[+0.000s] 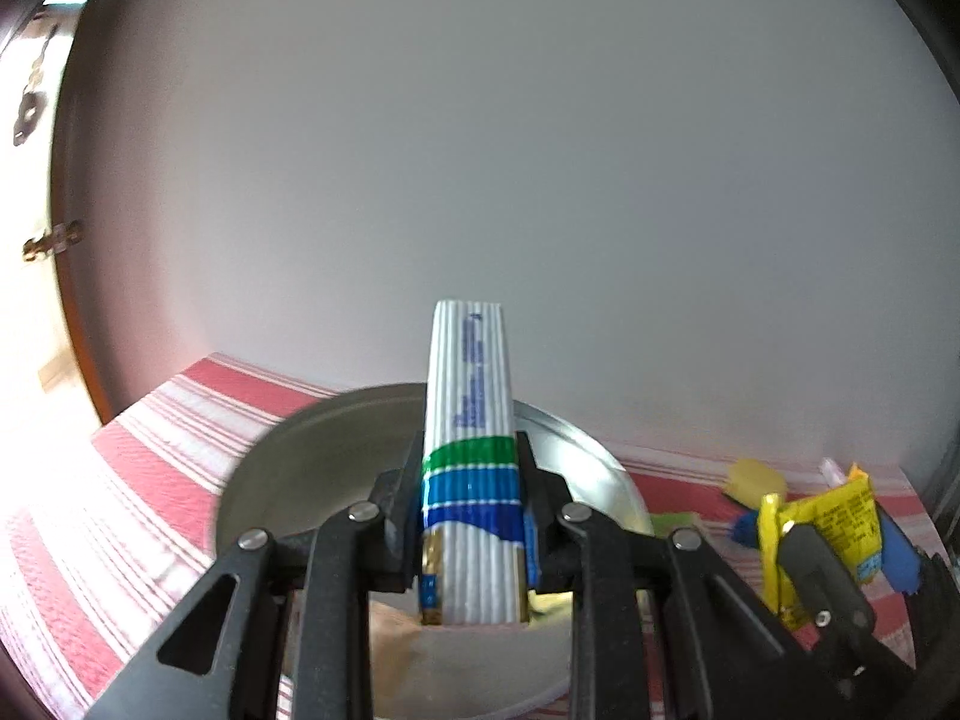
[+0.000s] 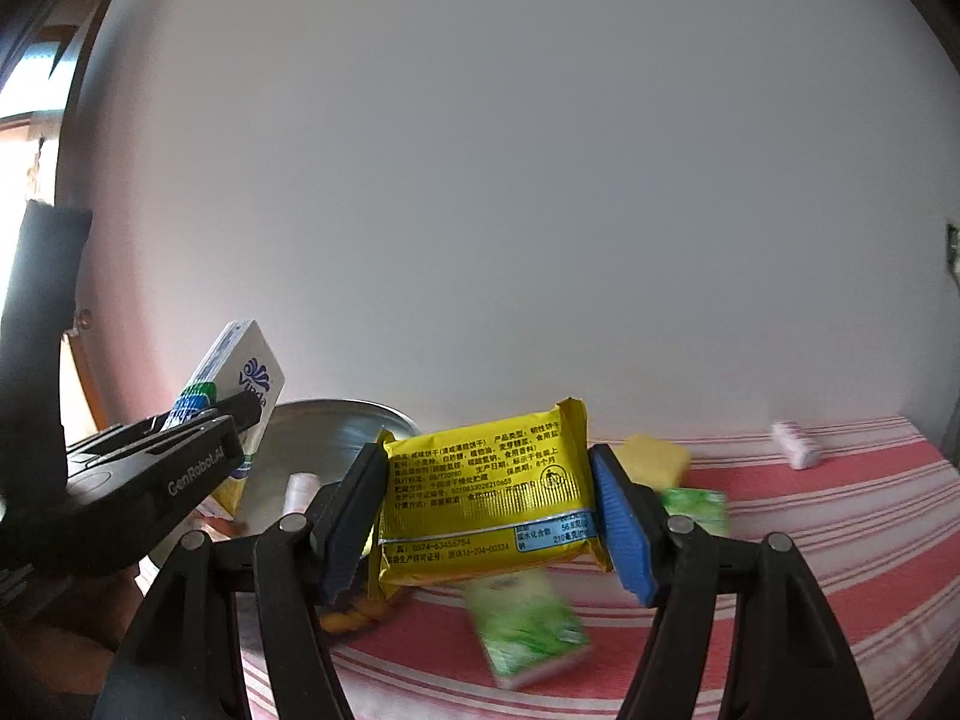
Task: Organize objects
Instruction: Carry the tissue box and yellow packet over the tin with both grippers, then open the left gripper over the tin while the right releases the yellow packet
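Red-and-white striped cloth covers the bench (image 2: 810, 546), and both of my tools hang above it with something clamped in each. My left tool (image 1: 471, 516) is pinched narrow on a white tissue pack (image 1: 471, 420) with green and blue bands, held edge-on and standing upright over a metal bowl (image 1: 312, 468). The lower end of the pack is cut off behind the tool's linkage, and the bowl's contents are mostly hidden; from the right view I can make out only a small pale cylinder (image 2: 299, 495) inside, too blurred to name. My right tool (image 2: 489, 510) sits at a middling width, its pads pressing both ends of a yellow biscuit packet (image 2: 489, 498), held level above the cloth just beside the bowl. Under the packet something orange (image 2: 351, 618) peeks out, but I cannot tell what it is. Two green packs (image 2: 522, 630) lie on the cloth, smeared by motion blur, near a yellow sponge (image 2: 657, 456). A small white roll (image 2: 795, 453) lies well apart by the wall. Both tools point slightly downward
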Demonstrator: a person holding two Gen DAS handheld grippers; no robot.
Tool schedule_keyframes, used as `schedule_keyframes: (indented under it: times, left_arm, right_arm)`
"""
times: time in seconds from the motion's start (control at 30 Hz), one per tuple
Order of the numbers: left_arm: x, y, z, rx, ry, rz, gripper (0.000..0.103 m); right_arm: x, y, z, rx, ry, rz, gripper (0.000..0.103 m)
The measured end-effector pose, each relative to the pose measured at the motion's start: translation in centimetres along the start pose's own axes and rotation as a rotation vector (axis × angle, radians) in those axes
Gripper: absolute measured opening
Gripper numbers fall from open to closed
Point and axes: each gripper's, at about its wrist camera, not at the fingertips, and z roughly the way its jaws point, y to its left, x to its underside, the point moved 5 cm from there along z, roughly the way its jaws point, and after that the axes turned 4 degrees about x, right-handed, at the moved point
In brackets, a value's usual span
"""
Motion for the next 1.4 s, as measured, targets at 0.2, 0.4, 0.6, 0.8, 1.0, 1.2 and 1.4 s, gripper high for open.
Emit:
schedule_keyframes:
  times: [0.2,0.4,0.6,0.8,1.0,1.2,1.4]
  left_arm:
    - [-1.4,5.9,0.7,-0.093,-0.007,-0.098,0.023]
    - [-1.4,8.9,2.4,-0.134,0.031,-0.136,0.023]
    - [0.1,8.9,4.3,-0.167,0.114,-0.115,0.023]
    - [1.0,8.6,5.9,-0.214,0.175,-0.045,0.023]
    - [1.6,9.3,6.7,-0.247,0.209,-0.034,0.023]
    - [1.7,9.4,6.9,-0.256,0.217,-0.026,0.023]
    - [1.9,9.3,7.1,-0.262,0.224,-0.017,0.023]
  right_arm:
    - [-0.5,3.5,1.5,-0.06,0.016,0.009,0.07]
    - [-0.9,6.3,4.0,-0.11,0.052,0.03,0.07]
    - [-0.3,7.8,7.4,-0.114,0.117,0.097,0.07]
    - [1.7,8.4,10.1,-0.104,0.188,0.094,0.07]
    - [3.2,9.4,10.7,-0.112,0.214,0.03,0.07]
    - [3.6,9.1,10.7,-0.116,0.221,0.035,0.07]
    - [3.6,10.7,10.5,-0.133,0.241,0.024,0.07]
